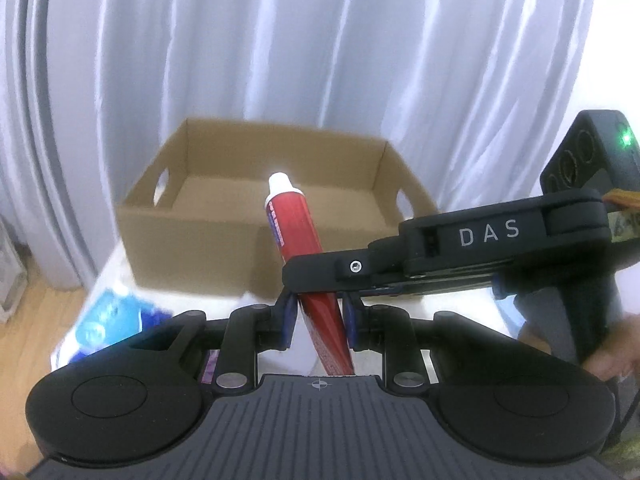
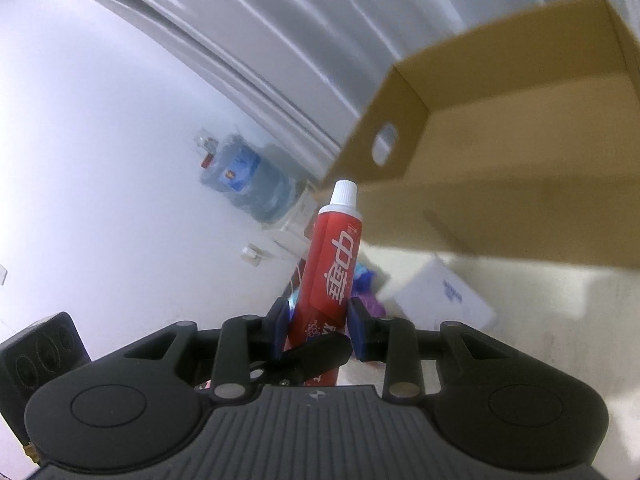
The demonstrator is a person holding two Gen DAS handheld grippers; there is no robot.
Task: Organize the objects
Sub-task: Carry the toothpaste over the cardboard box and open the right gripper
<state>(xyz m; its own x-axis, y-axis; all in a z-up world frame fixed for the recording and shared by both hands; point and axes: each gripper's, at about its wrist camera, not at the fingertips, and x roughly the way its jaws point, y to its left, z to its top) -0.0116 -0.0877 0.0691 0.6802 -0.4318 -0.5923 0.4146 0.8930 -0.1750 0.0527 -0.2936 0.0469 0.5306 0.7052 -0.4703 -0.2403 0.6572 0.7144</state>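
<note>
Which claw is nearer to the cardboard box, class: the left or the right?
Cannot tell: both claws grip the same red toothpaste tube, short of the cardboard box. The left claw holds it low; the right claw crosses in from the right.

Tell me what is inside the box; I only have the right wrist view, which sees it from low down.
Observer: The left wrist view looks down into the box: the part of its floor that shows is bare cardboard.
Operator: A black finger crosses the tube's lower end here. Whose is it?
Observer: The left gripper; its blue pads press the tube from both sides.
Operator: I see one hole in the box wall.
Observer: There are two cut-outs, one in each side wall.
</note>
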